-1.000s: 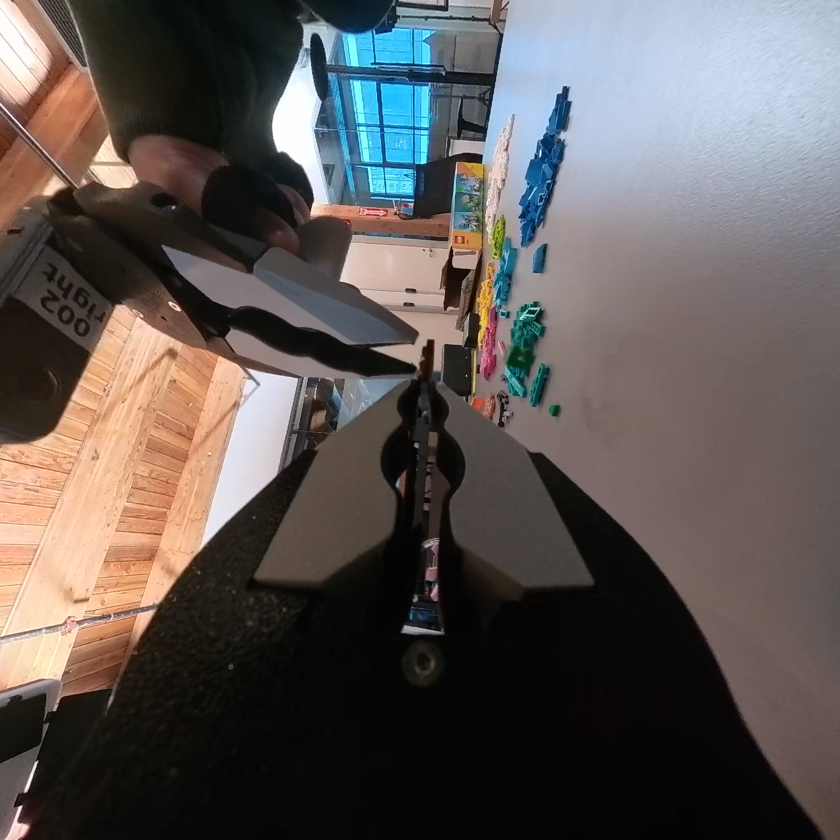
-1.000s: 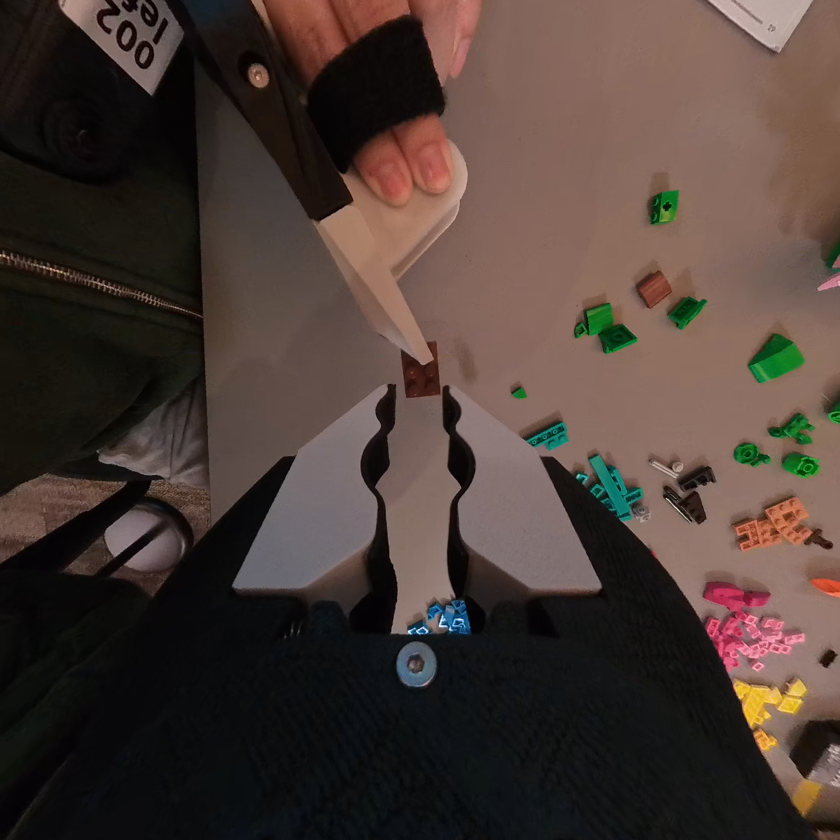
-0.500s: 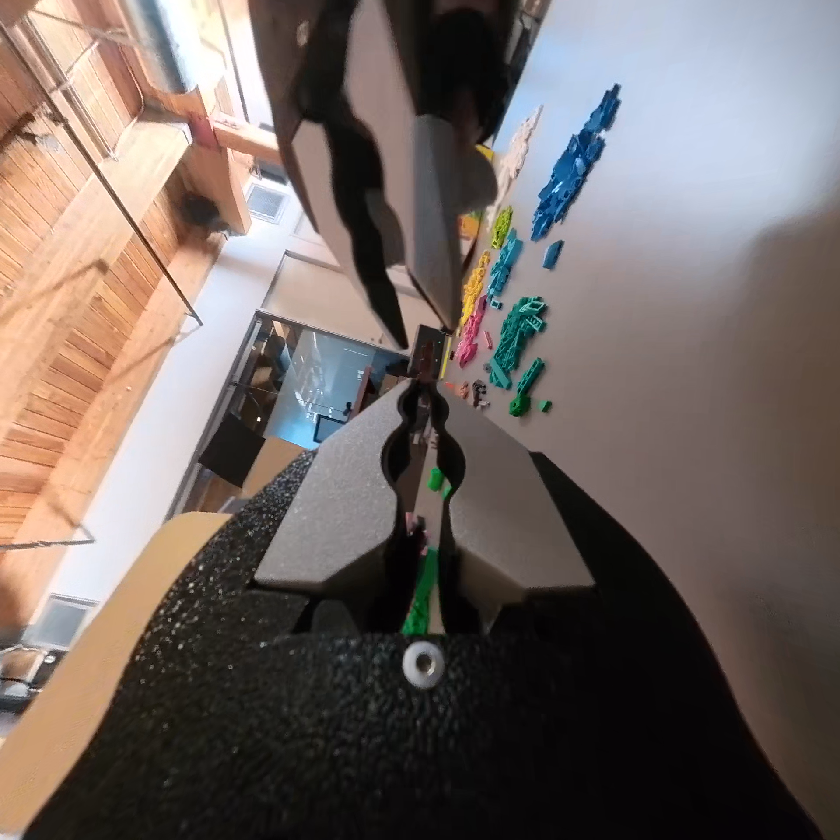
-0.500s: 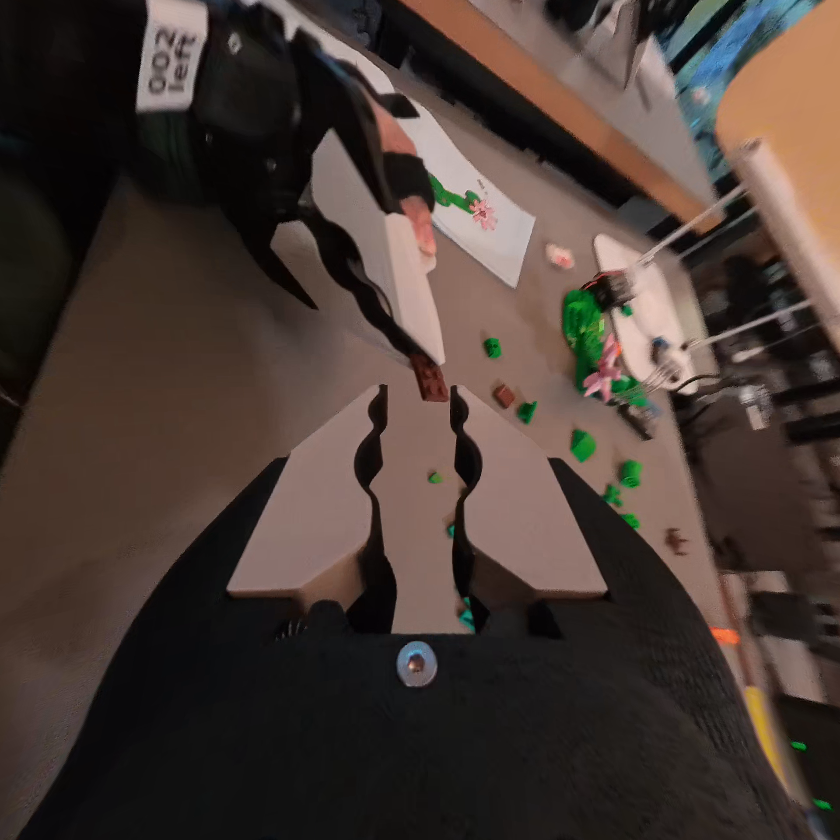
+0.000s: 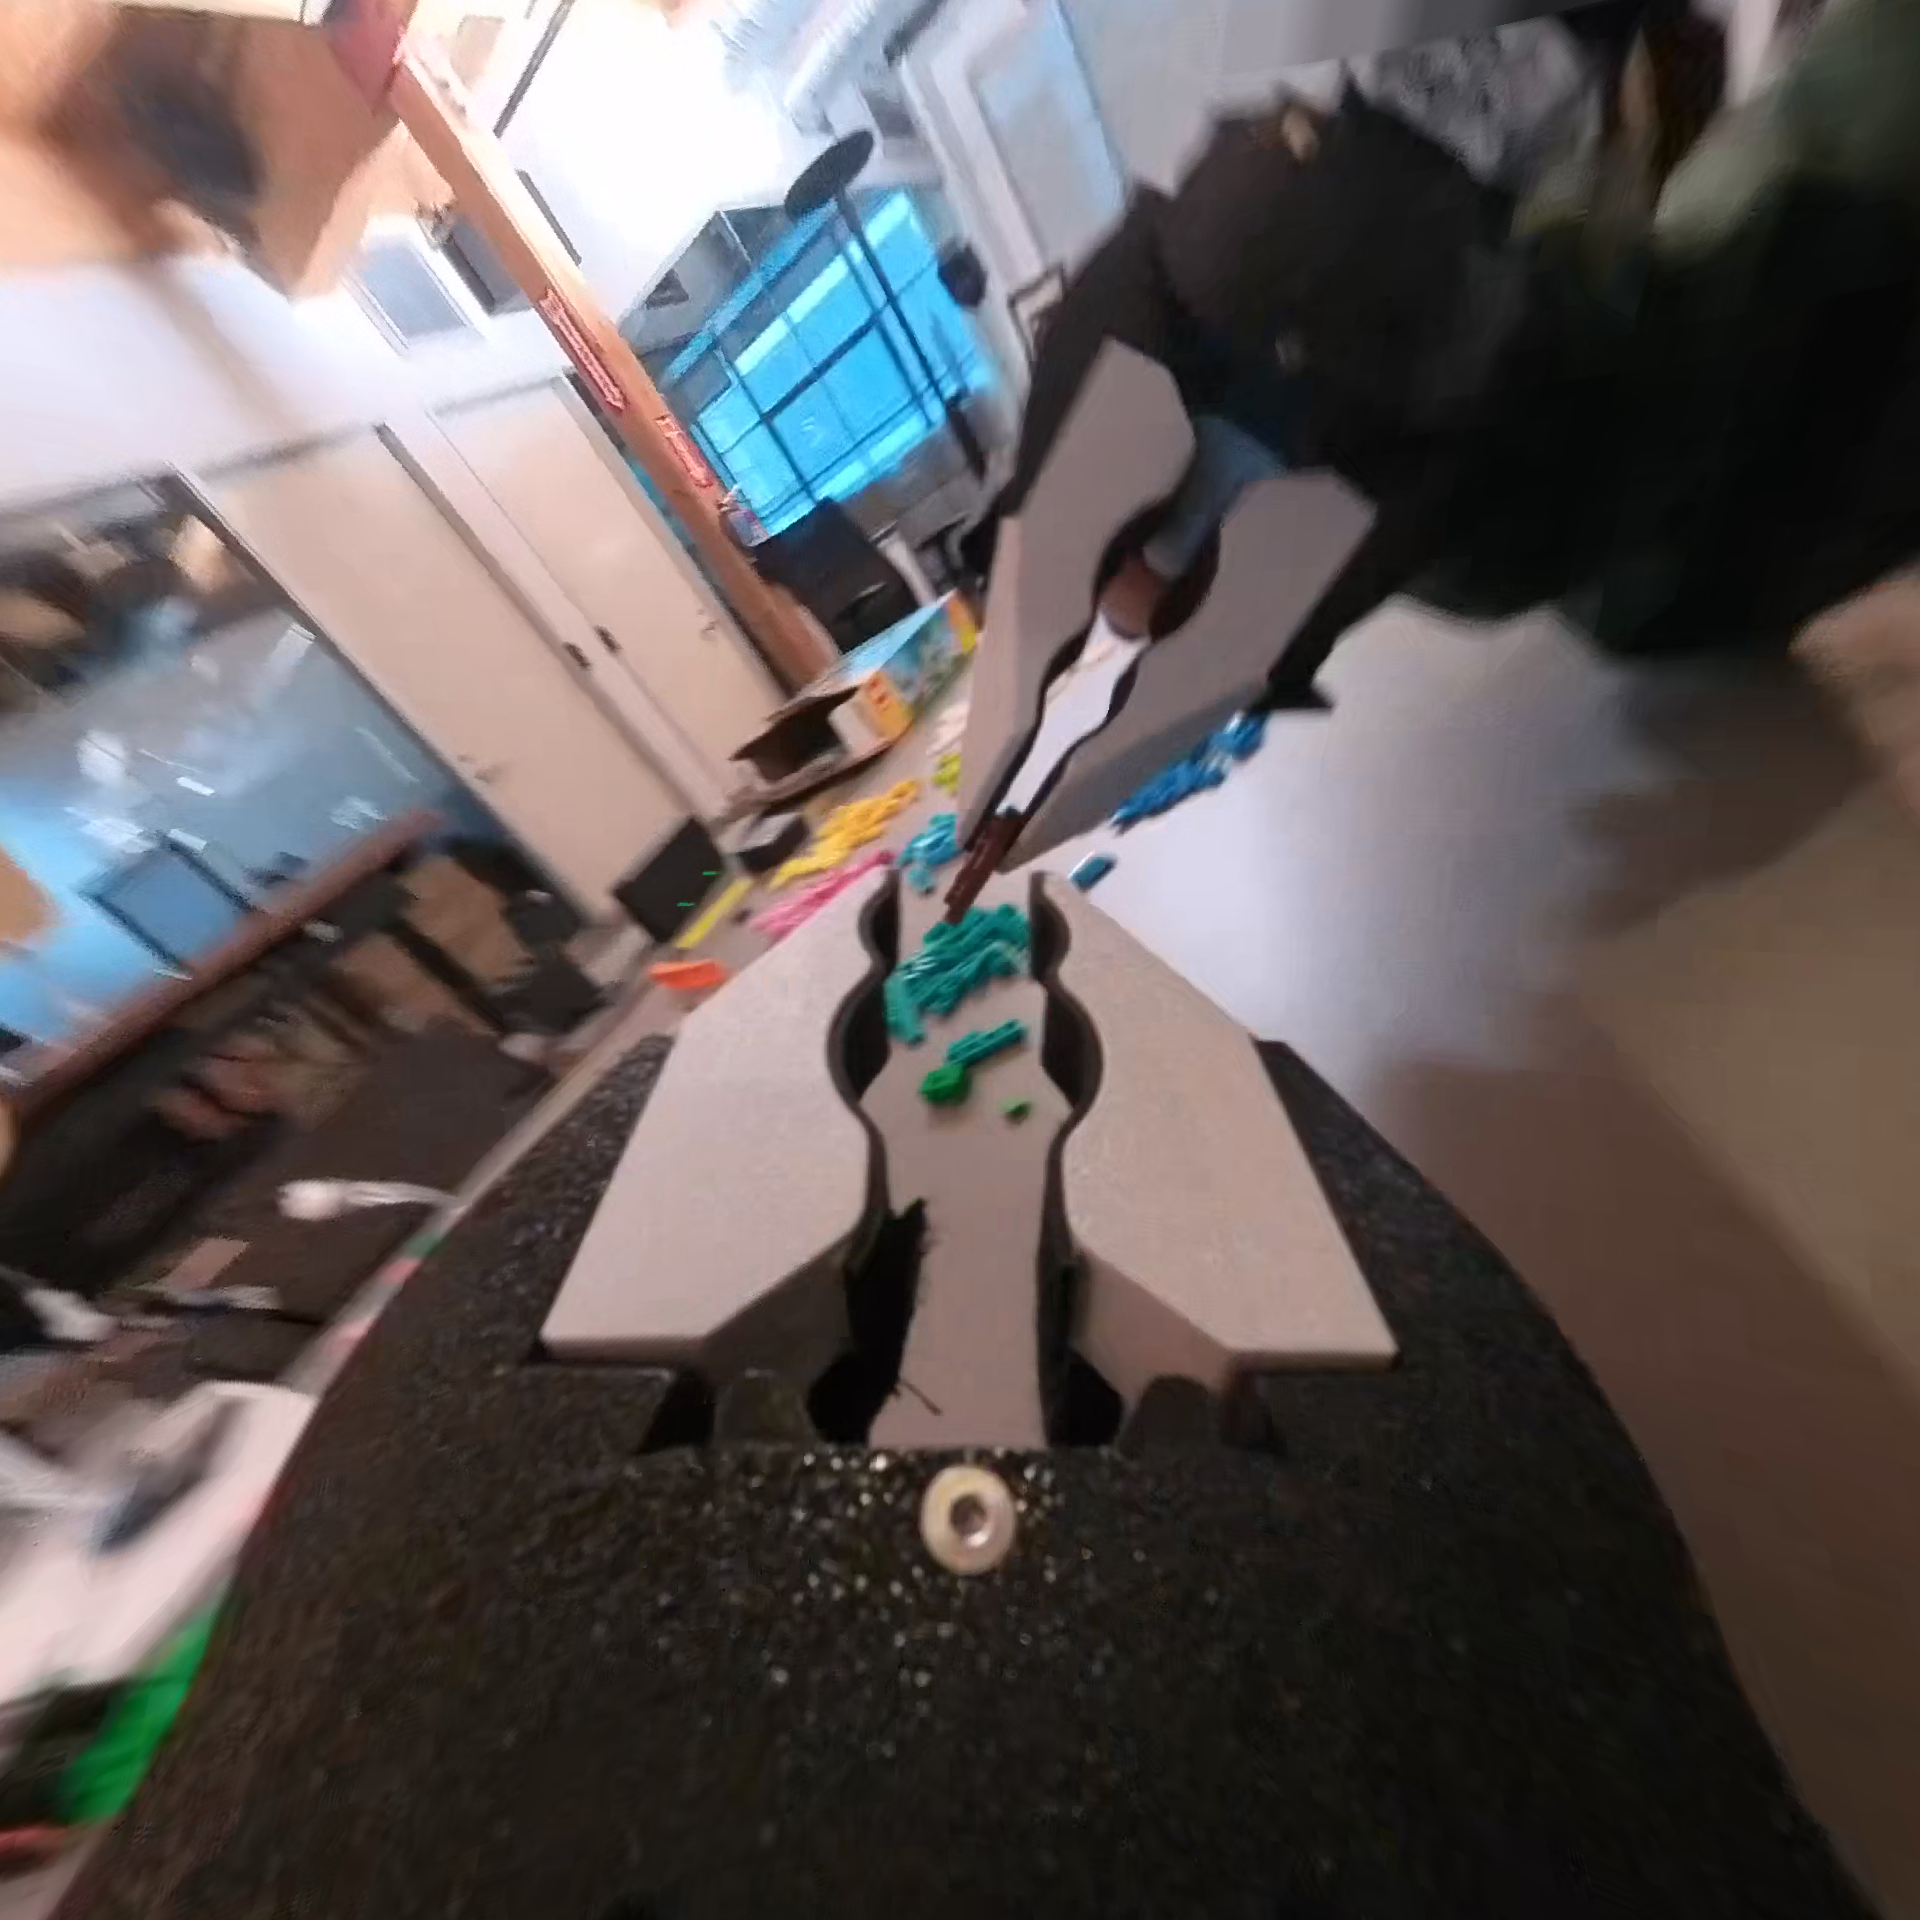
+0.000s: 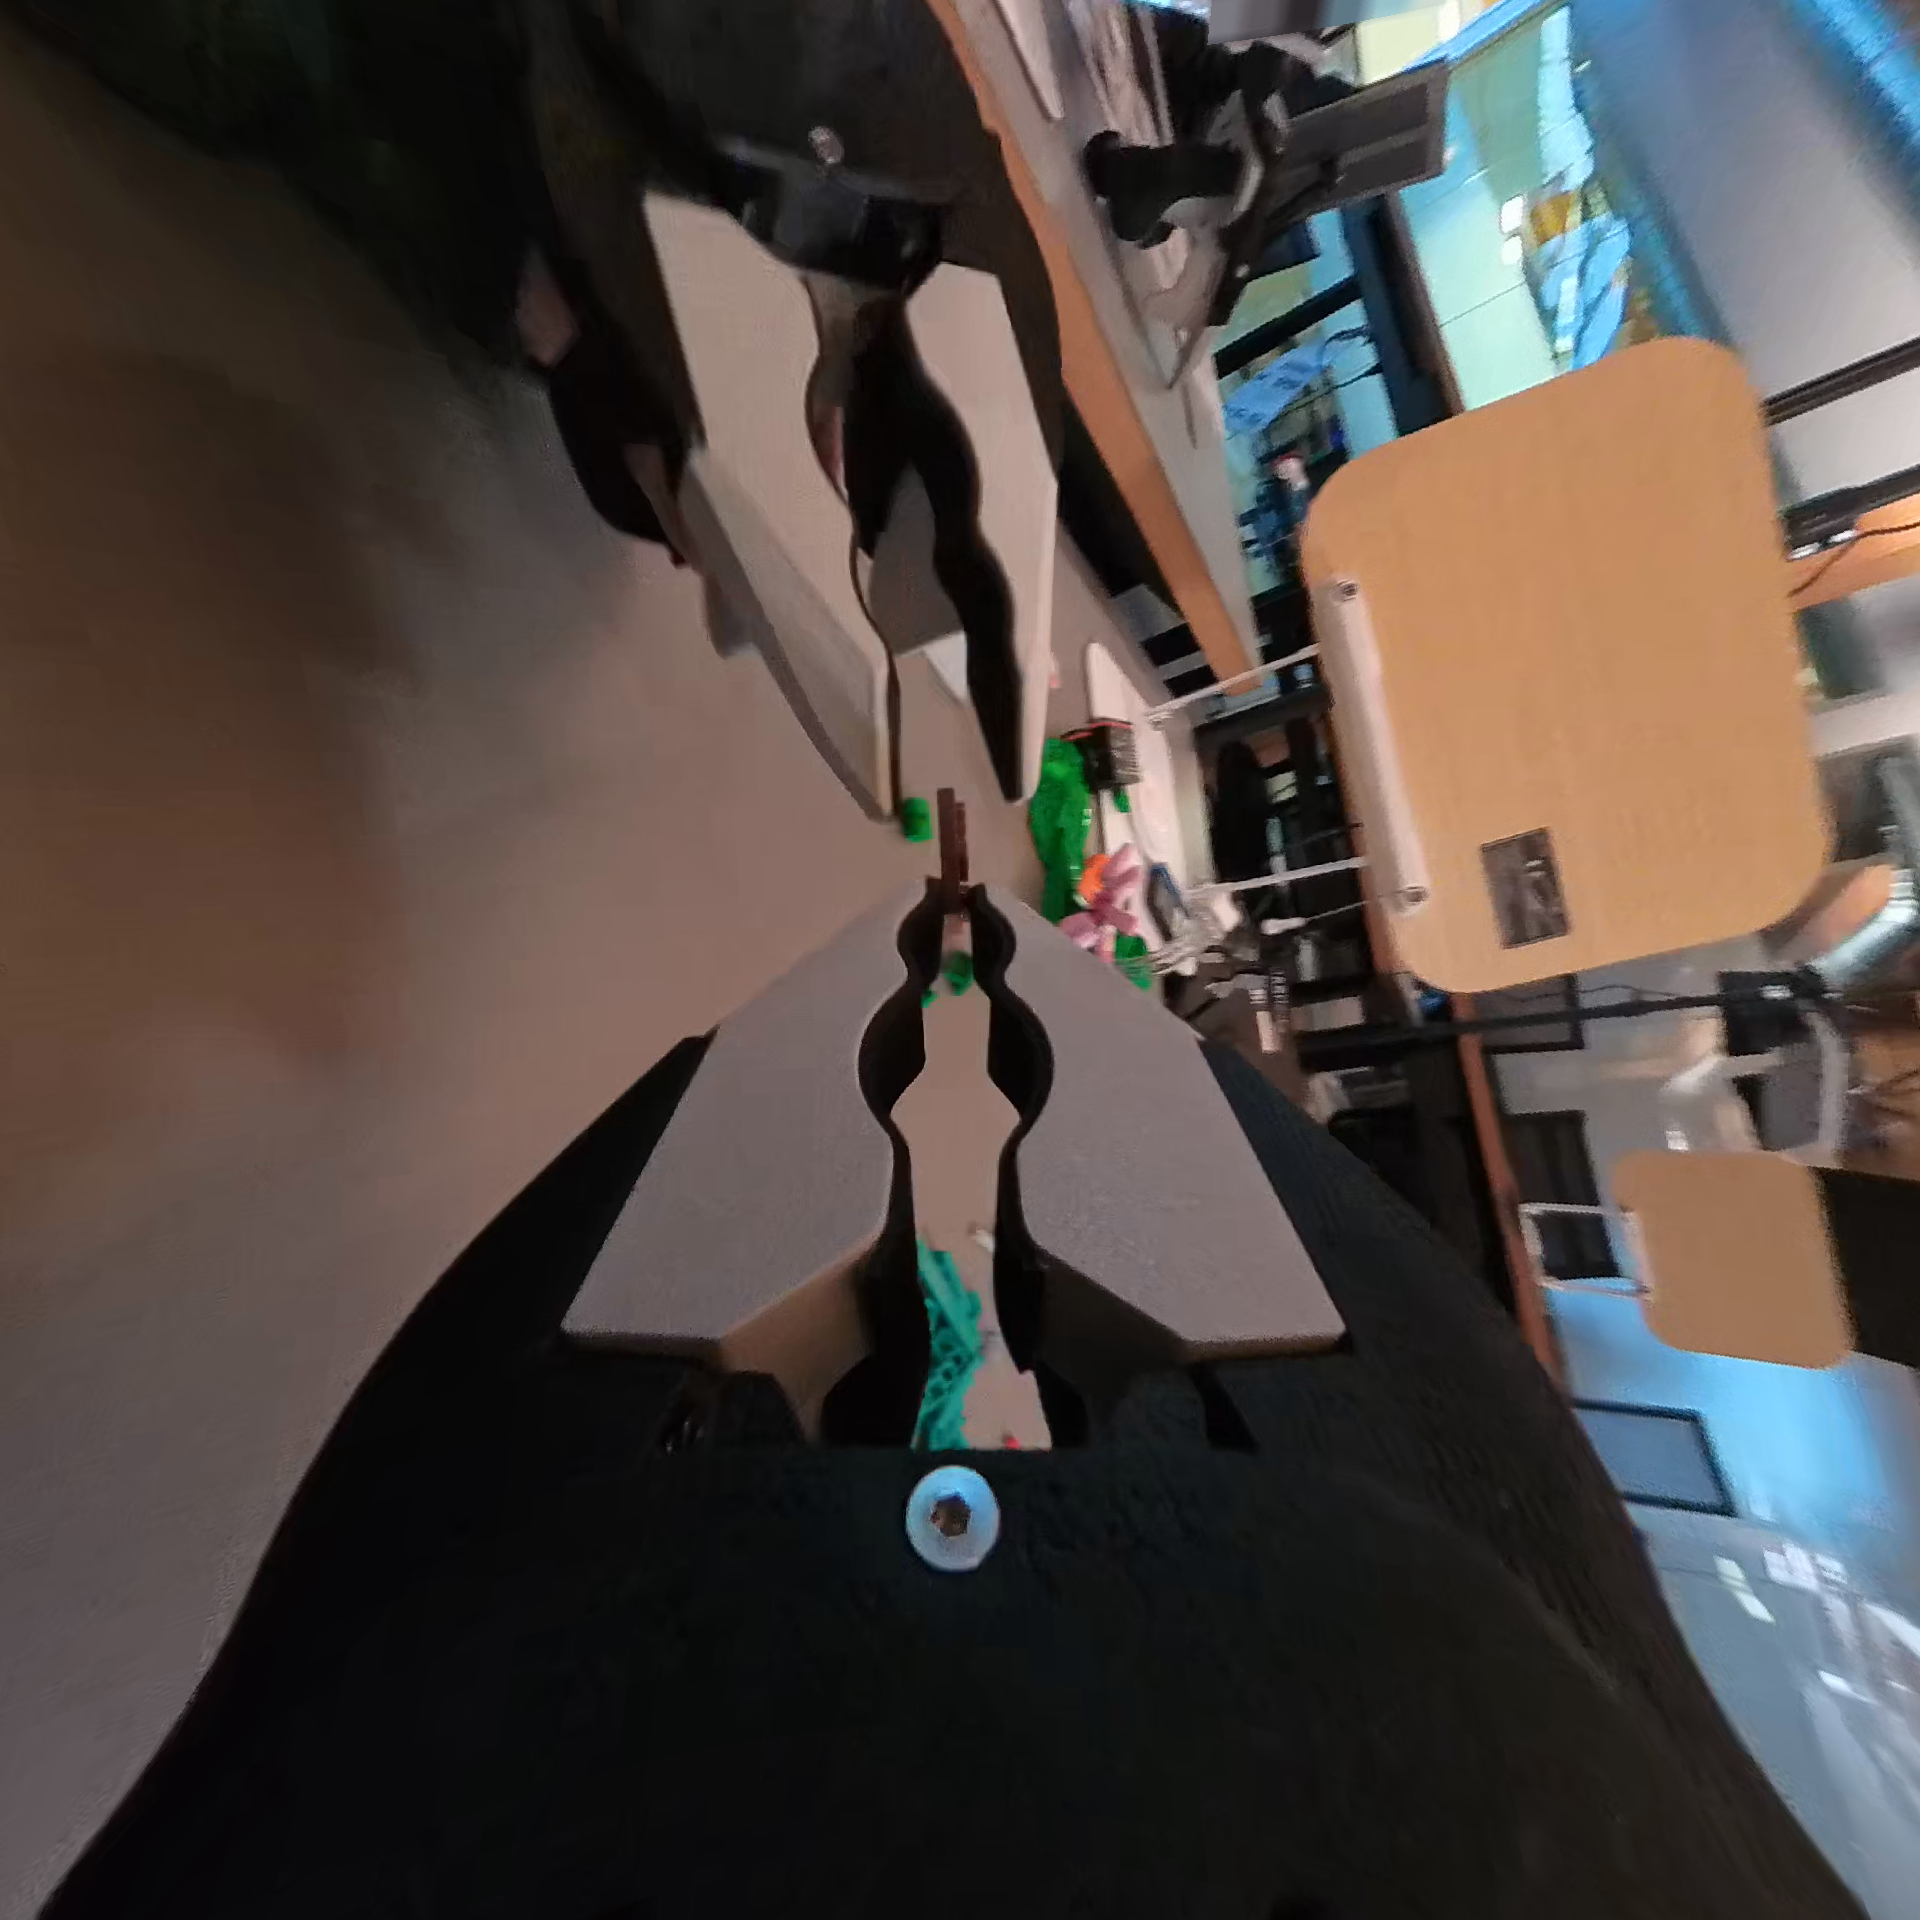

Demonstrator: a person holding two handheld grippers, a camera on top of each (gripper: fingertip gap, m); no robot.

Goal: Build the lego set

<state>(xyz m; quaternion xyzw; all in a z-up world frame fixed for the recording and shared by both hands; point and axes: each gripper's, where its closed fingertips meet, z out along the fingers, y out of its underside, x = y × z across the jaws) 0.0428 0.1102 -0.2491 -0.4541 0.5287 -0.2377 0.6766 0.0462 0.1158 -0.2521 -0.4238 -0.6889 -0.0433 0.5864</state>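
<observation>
A small brown lego plate (image 6: pixel 949 836) stands edge-on, pinched at its lower end in the tips of my right gripper (image 6: pixel 953 891), which is shut on it. In the left wrist view the right gripper (image 5: pixel 992 842) reaches in from the upper right with the brown plate (image 5: pixel 977 878) hanging at its tip. My left gripper (image 5: pixel 964 885) is open and empty, with the plate just ahead of its tips. In the right wrist view the left gripper (image 6: pixel 951 802) hangs open just beyond the plate. Both are held above the grey table (image 5: pixel 1455 831).
Sorted piles lie on the table: teal (image 5: pixel 956 966), green bits (image 5: pixel 945 1086), pink (image 5: pixel 821 894), yellow (image 5: pixel 847 826), blue (image 5: pixel 1195 774). A lego box (image 5: pixel 904 665) stands at the far end. A green plant build (image 6: pixel 1060 821) with a pink flower (image 6: pixel 1107 914) stands past the grippers.
The brown plate has passed from my left gripper to my right. The left gripper opened and let go, and the right gripper shut on it. Both grippers swung round, blurring the views.
</observation>
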